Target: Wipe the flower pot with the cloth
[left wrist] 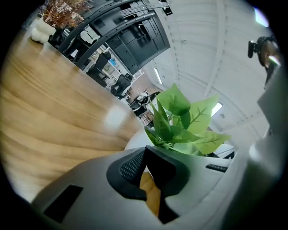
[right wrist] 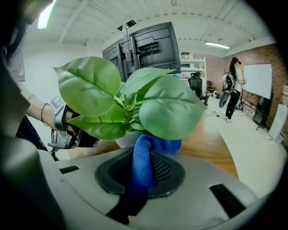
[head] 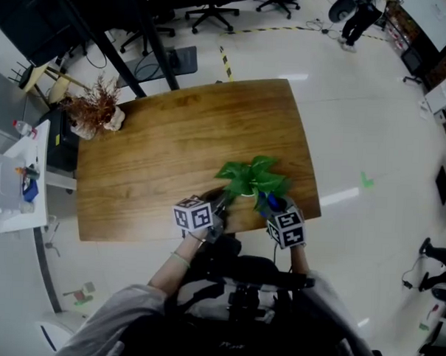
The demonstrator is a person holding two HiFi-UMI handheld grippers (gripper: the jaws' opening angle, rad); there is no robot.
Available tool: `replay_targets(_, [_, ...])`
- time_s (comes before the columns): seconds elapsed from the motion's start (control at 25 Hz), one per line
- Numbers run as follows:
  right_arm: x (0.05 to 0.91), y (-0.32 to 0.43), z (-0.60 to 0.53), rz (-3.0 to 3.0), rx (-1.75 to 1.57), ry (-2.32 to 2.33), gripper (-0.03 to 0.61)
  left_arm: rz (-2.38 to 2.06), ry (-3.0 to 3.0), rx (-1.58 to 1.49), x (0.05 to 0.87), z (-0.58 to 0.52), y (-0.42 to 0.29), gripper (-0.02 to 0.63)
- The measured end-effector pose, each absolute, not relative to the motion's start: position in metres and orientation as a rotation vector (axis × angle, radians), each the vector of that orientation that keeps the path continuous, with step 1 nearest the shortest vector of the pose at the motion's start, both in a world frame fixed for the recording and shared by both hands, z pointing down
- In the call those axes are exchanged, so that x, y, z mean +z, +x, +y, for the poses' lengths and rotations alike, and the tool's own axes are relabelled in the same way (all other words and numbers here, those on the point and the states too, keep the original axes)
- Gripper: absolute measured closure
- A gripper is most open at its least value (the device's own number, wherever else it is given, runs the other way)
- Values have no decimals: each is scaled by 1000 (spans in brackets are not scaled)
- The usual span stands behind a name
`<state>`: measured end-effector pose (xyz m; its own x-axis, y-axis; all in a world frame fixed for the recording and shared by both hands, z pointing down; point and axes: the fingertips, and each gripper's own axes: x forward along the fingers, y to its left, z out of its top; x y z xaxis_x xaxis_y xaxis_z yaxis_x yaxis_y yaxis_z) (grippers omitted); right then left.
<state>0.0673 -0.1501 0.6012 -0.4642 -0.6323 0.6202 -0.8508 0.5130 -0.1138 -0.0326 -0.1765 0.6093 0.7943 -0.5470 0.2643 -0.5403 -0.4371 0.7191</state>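
Observation:
A leafy green plant stands in a white flower pot near the front edge of the wooden table. My left gripper is at the pot's left side. Its jaws are closed at the pot's rim. My right gripper is shut on a blue cloth. The cloth's upper end presses against the pot just under the leaves. The right gripper view also has the left gripper beside the pot. The leaves hide most of the pot in the head view.
At the table's far left corner a dried reddish plant sits in a pale pot. Black desks and office chairs lie beyond the table. A white side unit stands to its left. A person stands far off.

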Motion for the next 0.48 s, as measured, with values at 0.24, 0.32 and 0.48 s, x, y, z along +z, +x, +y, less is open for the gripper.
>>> replay_targets(0.24, [604, 34, -138, -2272, 565, 1101, 517, -865, 2100, -42, 608, -200, -51, 609])
replay_targets(0.32, [608, 24, -133, -2279, 560, 1058, 517, -878, 2094, -54, 608, -207, -55, 609])
replay_targets(0.48, [615, 6, -130, -2285, 546, 980, 517, -906, 2090, -59, 609, -220, -60, 609])
